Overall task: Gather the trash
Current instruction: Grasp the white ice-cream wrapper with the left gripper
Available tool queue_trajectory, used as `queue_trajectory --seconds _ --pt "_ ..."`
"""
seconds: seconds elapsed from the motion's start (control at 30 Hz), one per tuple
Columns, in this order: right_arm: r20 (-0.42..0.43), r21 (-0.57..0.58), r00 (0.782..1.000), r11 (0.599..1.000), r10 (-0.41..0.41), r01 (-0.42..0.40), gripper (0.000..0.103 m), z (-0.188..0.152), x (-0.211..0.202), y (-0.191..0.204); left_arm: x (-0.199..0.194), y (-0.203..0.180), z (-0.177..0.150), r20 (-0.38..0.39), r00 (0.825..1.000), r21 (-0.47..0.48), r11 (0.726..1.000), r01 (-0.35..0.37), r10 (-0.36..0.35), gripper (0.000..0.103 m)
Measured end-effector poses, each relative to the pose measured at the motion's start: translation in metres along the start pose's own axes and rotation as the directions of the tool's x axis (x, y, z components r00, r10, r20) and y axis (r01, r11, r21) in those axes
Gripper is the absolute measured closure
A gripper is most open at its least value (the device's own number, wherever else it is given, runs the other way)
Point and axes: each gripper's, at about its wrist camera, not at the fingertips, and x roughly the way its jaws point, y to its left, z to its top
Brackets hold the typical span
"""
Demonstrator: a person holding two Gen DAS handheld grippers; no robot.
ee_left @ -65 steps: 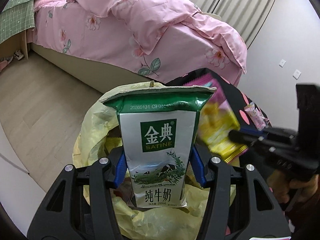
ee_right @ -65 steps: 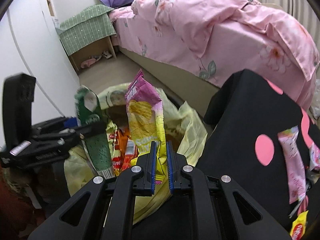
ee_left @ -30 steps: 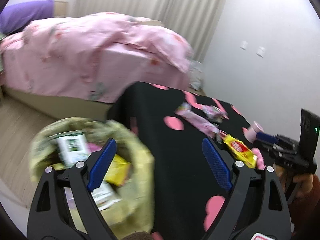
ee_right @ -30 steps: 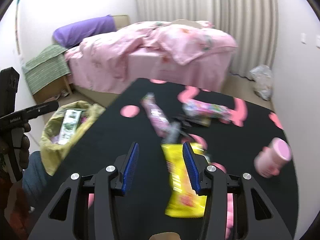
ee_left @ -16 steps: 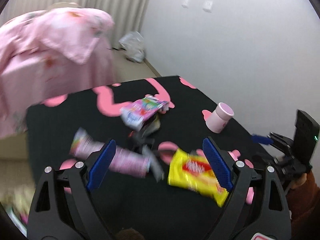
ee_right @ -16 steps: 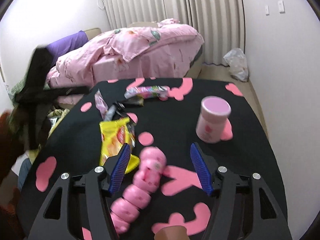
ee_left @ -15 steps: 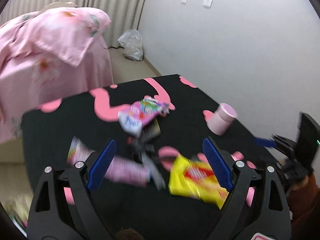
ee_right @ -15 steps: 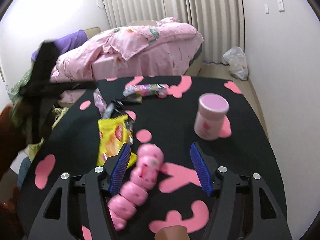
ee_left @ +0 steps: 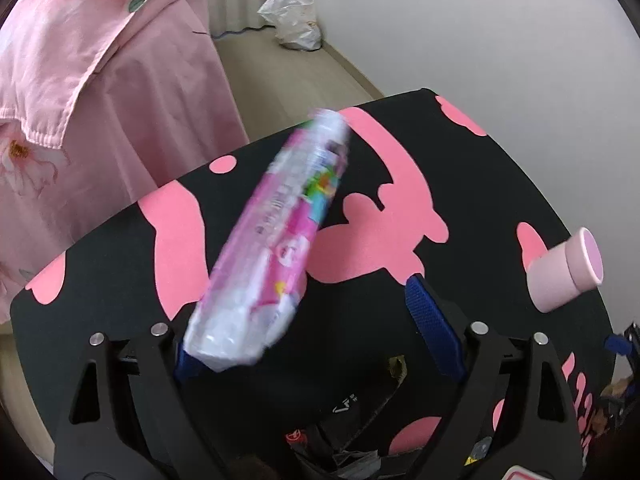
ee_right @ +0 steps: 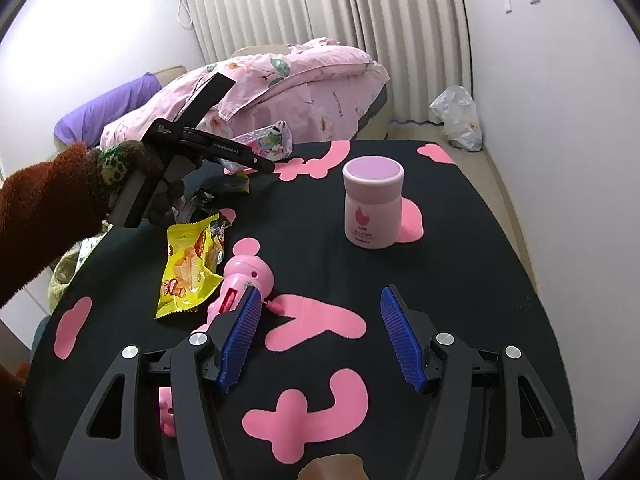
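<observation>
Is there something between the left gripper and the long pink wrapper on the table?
Nothing visible. The left gripper is directly at the long pink wrapper, which already lies between its fingers on the black table. The jaws are closing, but the blue pad on the right side stands clear of it.

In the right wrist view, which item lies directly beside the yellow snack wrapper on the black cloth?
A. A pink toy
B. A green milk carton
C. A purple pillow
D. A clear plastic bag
A: the pink toy lies against the yellow snack wrapper on the black cloth.
</observation>
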Motion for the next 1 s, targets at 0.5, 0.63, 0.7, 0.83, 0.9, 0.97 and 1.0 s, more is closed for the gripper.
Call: queue_trajectory --seconds 0.5,0.63,0.7,0.83,0.9,0.97,1.0 --pt "0.000 0.033 1.000 0.999 0.012 -0.012 0.044 -0.001 0.000 -0.005 -0.053 0.006 -0.049 -0.017 0.966 0.037 0.965 0.260 -0.260 0.032" --pt "-0.018 0.042 1.000 0.999 0.020 -0.019 0.044 0.001 0.007 -0.006 -0.065 0.005 -0.044 0.128 0.988 -0.001 0.996 0.089 -0.088 0.023" --pt "-0.015 0.048 1.000 0.999 0.013 -0.012 0.044 0.002 0.008 -0.005 -0.056 -0.005 -0.034 0.134 0.991 -0.008 1.000 0.010 -0.009 0.023" --pt "-0.014 0.031 1.000 0.999 -0.012 0.013 0.044 0.000 0.005 0.000 -0.017 -0.016 -0.008 0.038 0.992 -0.045 0.992 -0.118 0.119 0.037" --pt "-0.015 0.026 1.000 0.999 -0.019 0.019 0.044 -0.001 0.004 0.001 -0.009 -0.016 -0.003 0.009 0.995 -0.066 0.993 -0.098 0.099 0.047" --pt "-0.016 0.029 1.000 0.999 -0.020 0.020 0.044 -0.002 0.002 0.001 -0.011 -0.015 0.000 0.012 0.995 -0.085 0.992 -0.097 0.098 0.072" --pt "-0.015 0.030 1.000 0.999 -0.020 0.020 0.044 -0.002 0.001 0.001 -0.014 -0.015 -0.001 0.013 0.997 -0.099 0.993 -0.070 0.071 0.083"
